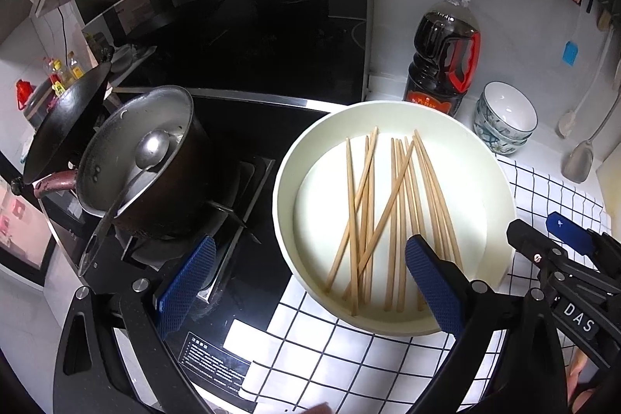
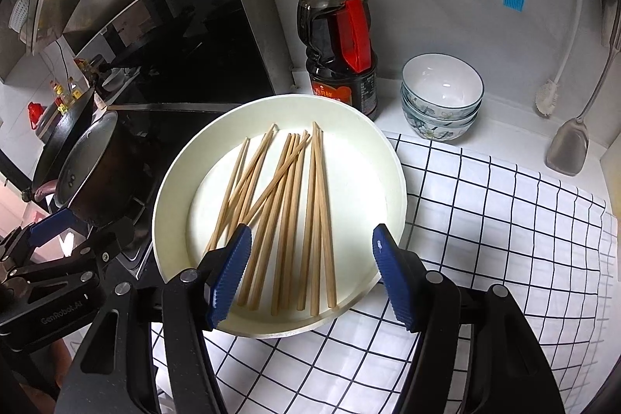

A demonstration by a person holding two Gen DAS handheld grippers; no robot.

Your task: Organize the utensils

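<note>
Several wooden chopsticks lie loosely crossed in a round white tray on a checked cloth; they also show in the right wrist view, inside the tray. My left gripper is open and empty, above the tray's near left rim. My right gripper is open and empty, just above the near ends of the chopsticks. The right gripper also shows in the left wrist view, at the tray's right.
A pot with a ladle and a black wok sit on the stove at left. A soy sauce bottle and stacked bowls stand behind the tray. A spatula and brushes hang at right.
</note>
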